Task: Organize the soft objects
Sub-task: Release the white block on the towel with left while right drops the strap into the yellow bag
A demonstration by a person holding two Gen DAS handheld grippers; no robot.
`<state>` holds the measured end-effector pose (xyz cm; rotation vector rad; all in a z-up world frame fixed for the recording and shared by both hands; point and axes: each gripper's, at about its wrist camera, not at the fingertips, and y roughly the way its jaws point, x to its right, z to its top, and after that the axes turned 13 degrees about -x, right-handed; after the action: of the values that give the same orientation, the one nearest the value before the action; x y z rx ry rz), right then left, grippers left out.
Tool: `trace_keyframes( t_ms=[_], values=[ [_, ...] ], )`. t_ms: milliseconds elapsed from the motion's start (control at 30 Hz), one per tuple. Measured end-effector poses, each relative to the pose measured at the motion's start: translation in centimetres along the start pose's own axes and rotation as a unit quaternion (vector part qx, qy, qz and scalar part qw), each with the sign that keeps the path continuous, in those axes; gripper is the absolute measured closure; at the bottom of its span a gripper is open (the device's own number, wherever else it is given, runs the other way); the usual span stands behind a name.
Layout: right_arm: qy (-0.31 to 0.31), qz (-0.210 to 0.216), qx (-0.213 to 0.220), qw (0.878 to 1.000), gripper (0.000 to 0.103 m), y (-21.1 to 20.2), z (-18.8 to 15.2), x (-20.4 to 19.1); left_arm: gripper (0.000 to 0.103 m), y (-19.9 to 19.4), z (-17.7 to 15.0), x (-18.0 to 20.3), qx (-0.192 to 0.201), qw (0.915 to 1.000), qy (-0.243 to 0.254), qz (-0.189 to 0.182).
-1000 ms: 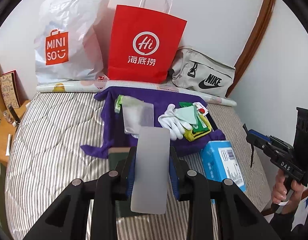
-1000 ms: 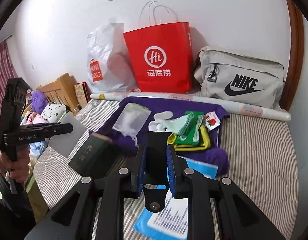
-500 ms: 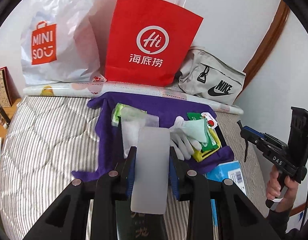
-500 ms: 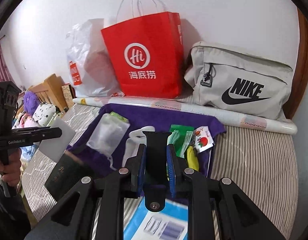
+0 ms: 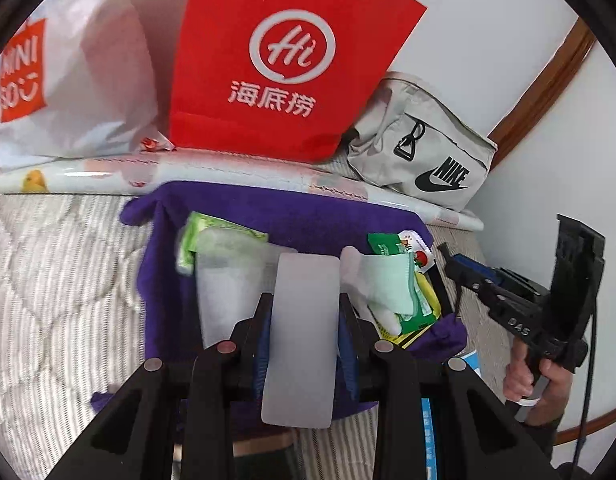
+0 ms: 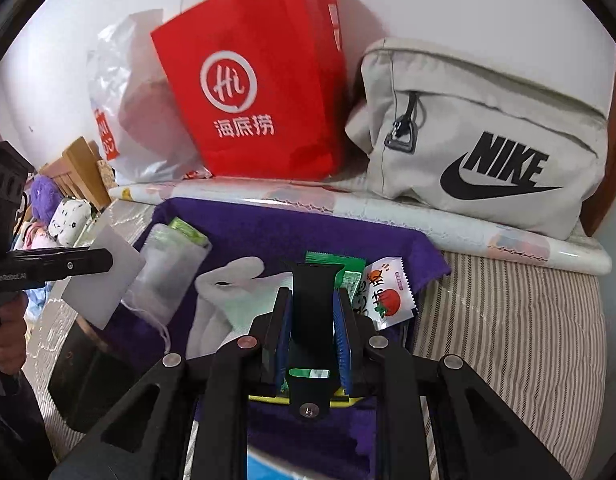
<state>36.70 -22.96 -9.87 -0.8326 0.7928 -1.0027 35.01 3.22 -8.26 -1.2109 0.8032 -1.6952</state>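
Note:
A purple cloth (image 5: 235,208) (image 6: 308,228) lies on the striped bed. On it are a white glove (image 6: 223,292), a clear drawstring pouch (image 6: 167,272), green packets (image 6: 332,260) and a tomato sachet (image 6: 388,292). My left gripper (image 5: 303,304) hovers over the cloth's near half, shut on a frosted white sheet (image 5: 301,360), which the right wrist view shows from the side (image 6: 103,280). My right gripper (image 6: 312,294) is shut on a black strap piece (image 6: 310,360), above the glove and packets. It appears at the right edge of the left wrist view (image 5: 508,304).
Against the wall stand a red paper bag (image 6: 259,108), a white plastic bag (image 5: 67,72) and a grey Nike bag (image 6: 488,140), behind a long paper roll (image 6: 388,208). A dark booklet (image 6: 83,360) and a blue box (image 5: 432,420) lie near the cloth's front edge.
Both grippers have moved forward and down toward the purple cloth, so the bags and cloth items loom larger. Each still holds its piece as before.

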Motion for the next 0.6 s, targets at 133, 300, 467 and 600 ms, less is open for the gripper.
trace_keyframes(
  t_ms=[133, 300, 467, 600],
  values=[
    [-0.001, -0.001, -0.015, 1.000, 0.082, 1.6, 0.6, 0.2, 0.075, 1.8, 0.7, 0.1, -0.019, 0.9998, 0.001, -0.011],
    [-0.006, 0.000, -0.040, 0.999, 0.082, 3.5, 0.8, 0.1, 0.075, 3.7, 0.9, -0.1, -0.038, 0.9993, 0.003, 0.000],
    [-0.018, -0.003, -0.044, 0.999, 0.077, 4.0, 0.6, -0.4, 0.074, 4.7, 1.1, -0.6, -0.049, 0.9987, 0.001, 0.014],
    [-0.019, -0.002, -0.042, 0.999, 0.052, 3.9, 0.5, -0.6, 0.057, 4.6, 1.2, -0.3, -0.043, 0.9975, 0.008, 0.057]
  ],
)
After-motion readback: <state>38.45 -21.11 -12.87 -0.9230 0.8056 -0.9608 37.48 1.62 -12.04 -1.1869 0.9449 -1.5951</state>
